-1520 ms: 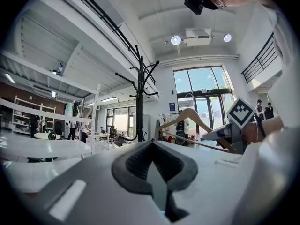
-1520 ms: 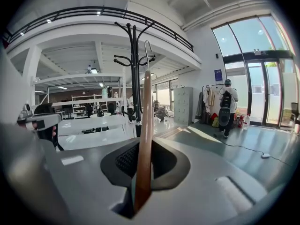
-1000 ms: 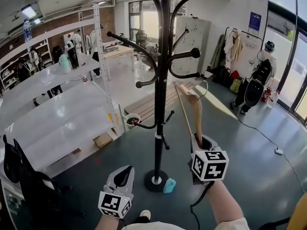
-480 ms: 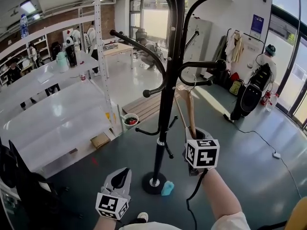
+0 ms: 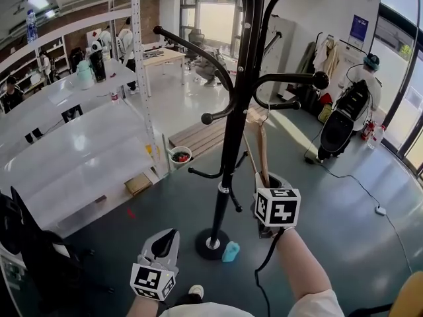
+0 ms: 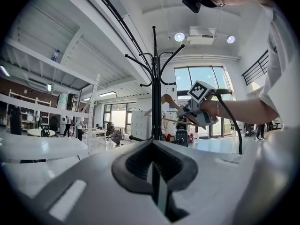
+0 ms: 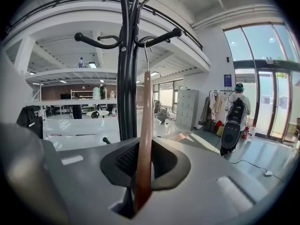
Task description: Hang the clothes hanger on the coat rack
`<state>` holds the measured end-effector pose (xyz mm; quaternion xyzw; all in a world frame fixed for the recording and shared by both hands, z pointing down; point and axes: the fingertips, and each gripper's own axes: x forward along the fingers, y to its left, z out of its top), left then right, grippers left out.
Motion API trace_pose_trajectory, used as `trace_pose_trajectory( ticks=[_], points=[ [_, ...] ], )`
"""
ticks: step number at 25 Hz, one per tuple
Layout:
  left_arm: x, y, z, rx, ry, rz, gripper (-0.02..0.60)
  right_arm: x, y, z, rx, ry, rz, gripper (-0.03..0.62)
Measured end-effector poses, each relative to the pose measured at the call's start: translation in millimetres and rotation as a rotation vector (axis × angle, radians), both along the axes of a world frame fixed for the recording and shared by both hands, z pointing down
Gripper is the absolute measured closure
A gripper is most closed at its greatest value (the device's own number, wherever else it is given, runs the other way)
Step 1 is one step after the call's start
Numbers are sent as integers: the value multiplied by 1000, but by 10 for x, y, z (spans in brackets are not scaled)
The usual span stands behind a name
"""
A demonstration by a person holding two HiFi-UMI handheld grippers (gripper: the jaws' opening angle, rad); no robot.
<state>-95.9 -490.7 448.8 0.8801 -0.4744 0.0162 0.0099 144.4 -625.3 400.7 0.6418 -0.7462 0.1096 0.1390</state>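
A black coat rack (image 5: 232, 137) with curved, ball-tipped arms stands on the floor in front of me. My right gripper (image 5: 269, 189) is shut on the lower end of a wooden clothes hanger (image 5: 262, 144), which rises edge-on toward a right-hand rack arm (image 5: 291, 79). In the right gripper view the wooden clothes hanger (image 7: 144, 139) runs up from the shut jaws, and its metal hook (image 7: 146, 55) sits just under a rack arm (image 7: 159, 36); contact is unclear. My left gripper (image 5: 165, 248) hangs low near the rack's base, shut and empty, and in the left gripper view it points at the coat rack (image 6: 154, 83).
The rack's round base (image 5: 211, 244) has a small teal object (image 5: 230, 251) beside it. White shelving and tables (image 5: 73, 157) fill the left. A person (image 5: 360, 98) with bags stands at the far right by the glass wall. A cable (image 5: 350, 183) crosses the floor.
My right gripper has carried the hanger left and closer to the rack, bringing its top up beside the right-hand arms. The left gripper stays low near the base.
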Motion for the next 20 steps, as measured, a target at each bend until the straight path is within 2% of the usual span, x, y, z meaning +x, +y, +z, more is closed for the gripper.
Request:
trace_pose_trajectory(
  ticks=[2,6,7,9,12,14,20],
  points=[
    [-10,25,15,-3,0,-4,581,-14,-4,-17,22,-7,-11,526],
    [-13,67,-12,6,0,-6,581,-87,36,-168,118,-8,-43,287],
    [-1,87,-35,10,0,-5,581,-94,82,-225,146,-5,-47,258],
    [49,143,-105,24,-2,0,581,-80,228,-372,198,-9,-62,241],
    [142,224,-214,44,1,6,581,-17,525,-662,270,-49,-91,246],
    [194,275,-257,49,5,10,581,41,745,-828,321,-62,-95,281],
    [364,577,-374,86,13,24,581,237,1432,-878,450,-49,-77,526]
  ],
)
